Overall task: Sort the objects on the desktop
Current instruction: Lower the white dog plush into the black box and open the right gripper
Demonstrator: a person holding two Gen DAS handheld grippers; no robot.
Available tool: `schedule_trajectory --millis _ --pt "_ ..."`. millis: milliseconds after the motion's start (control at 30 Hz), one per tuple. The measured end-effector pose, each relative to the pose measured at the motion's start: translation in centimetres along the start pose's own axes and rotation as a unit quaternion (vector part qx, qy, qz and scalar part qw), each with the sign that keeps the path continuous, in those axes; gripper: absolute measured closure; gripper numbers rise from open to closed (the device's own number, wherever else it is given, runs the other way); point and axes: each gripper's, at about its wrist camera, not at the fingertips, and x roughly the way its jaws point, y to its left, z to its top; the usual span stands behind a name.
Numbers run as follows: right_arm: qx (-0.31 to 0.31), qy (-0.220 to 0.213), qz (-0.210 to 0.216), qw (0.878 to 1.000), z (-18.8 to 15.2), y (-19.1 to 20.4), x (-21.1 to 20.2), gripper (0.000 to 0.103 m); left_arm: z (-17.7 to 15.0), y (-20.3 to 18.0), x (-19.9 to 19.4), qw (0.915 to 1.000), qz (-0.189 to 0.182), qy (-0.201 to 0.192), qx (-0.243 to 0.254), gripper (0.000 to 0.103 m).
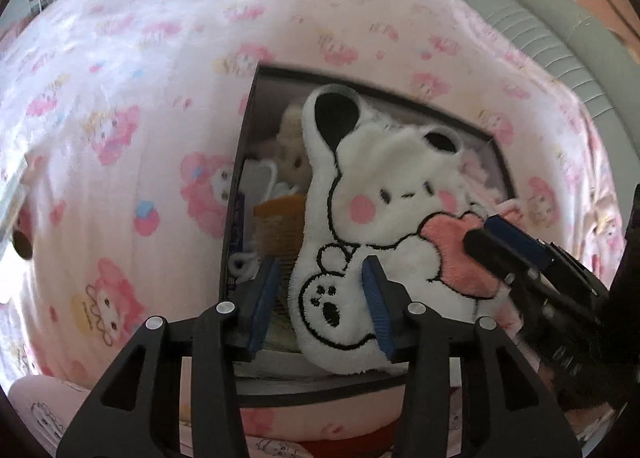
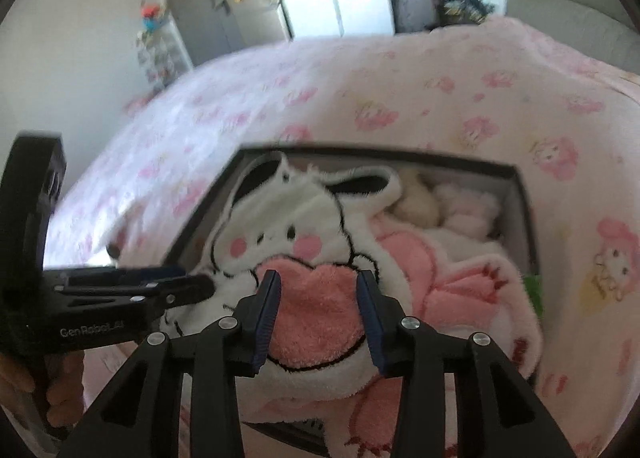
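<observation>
We are over a bed spread with a pink cartoon-print blanket (image 1: 132,70), on which a dark open box (image 2: 400,156) sits. Across the box's contents lies a white plush dog piece (image 1: 384,174) with black ears, pink cheeks and a pink heart (image 2: 316,298). Under it we see pink and cream plush items and a straw-coloured brush. Our left gripper (image 1: 324,302) has its jaws partly open astride the plush's lower edge, pads not pressing. Our right gripper (image 2: 318,314) stands partly open around the heart, not clamping it.
</observation>
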Motion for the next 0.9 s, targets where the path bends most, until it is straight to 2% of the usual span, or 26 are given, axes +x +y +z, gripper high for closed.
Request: schedule_trajectory --millis 67,133,200,267,333,400,733,900 --pt "0.020 -0.039 0.004 0.999 0.3 -1.0 -1.8 0.067 -0.1 -0.8 -1.2 0.9996 -0.009 -0.022 0.015 0.062" --pt "0.031 -0.051 0.026 0.998 0.5 -1.6 -2.6 0.071 -0.2 -1.6 -1.8 0.9985 -0.033 -0.032 0.029 0.062" --pt "0.041 -0.031 0.067 0.996 0.5 -1.9 -2.3 0.079 -0.2 -2.0 -1.6 0.9977 -0.047 -0.033 0.036 0.062" --pt "0.043 0.002 0.079 0.996 0.2 -1.8 -1.0 0.082 -0.3 -2.2 -0.8 0.9978 -0.049 -0.024 0.037 0.062" --pt "0.044 0.043 0.063 0.996 -0.4 -1.7 0.9 0.083 -0.5 -2.0 0.6 0.9986 -0.044 -0.005 0.030 0.062" --pt "0.044 0.059 0.056 0.996 -0.8 -1.8 1.9 0.084 -0.6 -1.8 1.5 0.9988 -0.044 0.005 0.020 0.061" --pt "0.035 0.049 0.049 0.997 -0.9 -1.4 2.9 0.085 -0.6 -1.0 2.9 0.9985 -0.052 -0.002 -0.014 0.059" --pt "0.034 0.040 0.036 0.998 -0.5 -0.9 1.6 0.084 -0.6 -1.2 1.0 0.9976 -0.066 -0.011 -0.017 0.062"
